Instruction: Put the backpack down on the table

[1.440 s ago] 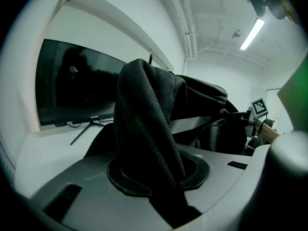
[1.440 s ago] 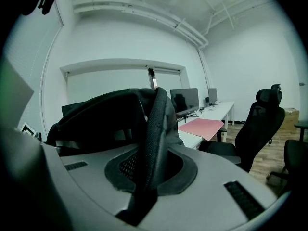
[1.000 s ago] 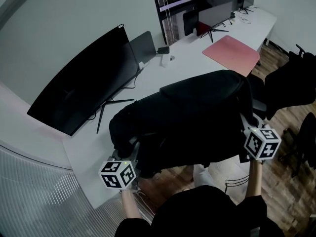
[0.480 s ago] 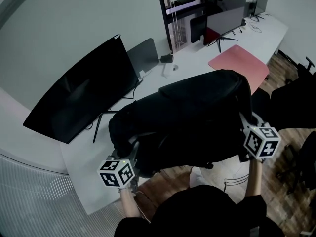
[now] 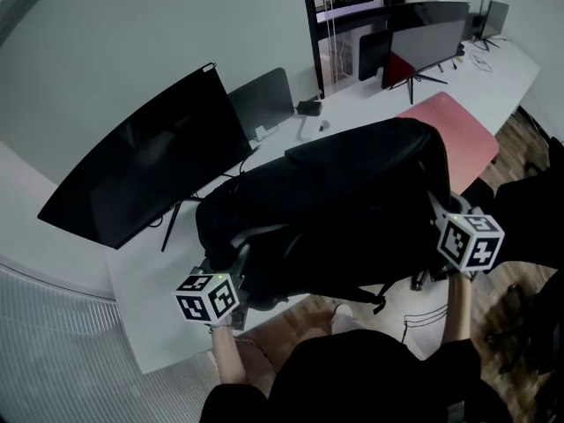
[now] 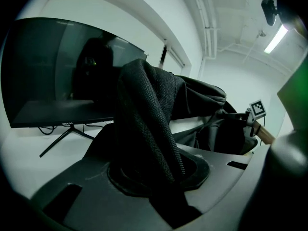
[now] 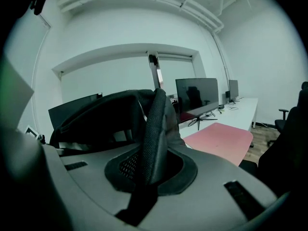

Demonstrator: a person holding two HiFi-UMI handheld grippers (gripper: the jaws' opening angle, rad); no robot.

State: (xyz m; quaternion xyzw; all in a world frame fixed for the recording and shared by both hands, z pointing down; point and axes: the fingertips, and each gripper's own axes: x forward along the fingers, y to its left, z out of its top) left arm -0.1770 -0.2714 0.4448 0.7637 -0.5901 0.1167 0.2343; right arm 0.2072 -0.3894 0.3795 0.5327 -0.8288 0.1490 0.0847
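A big black backpack [image 5: 352,210] hangs between my two grippers, over the front edge of the white table [image 5: 145,267]. My left gripper [image 5: 236,267] is shut on a thick padded shoulder strap [image 6: 149,129] at the pack's left end; the strap runs up out of the jaws of the left gripper [image 6: 159,170]. My right gripper [image 5: 438,208] holds the pack's right end. In the right gripper view that right gripper [image 7: 149,170] is shut on a narrower woven strap [image 7: 155,124]. Whether the pack's underside touches the table is hidden.
A wide curved monitor [image 5: 145,161] stands at the table's back left, with a small dark screen [image 5: 263,100] beside it. A pink mat [image 5: 467,126] lies right of the pack. More monitors [image 5: 427,42] stand farther back. Dark chairs [image 5: 533,196] are on the wooden floor at the right.
Both grippers have carried the backpack sideways and farther over the table. It now covers the pink mat's near corner. Both grips are unchanged.
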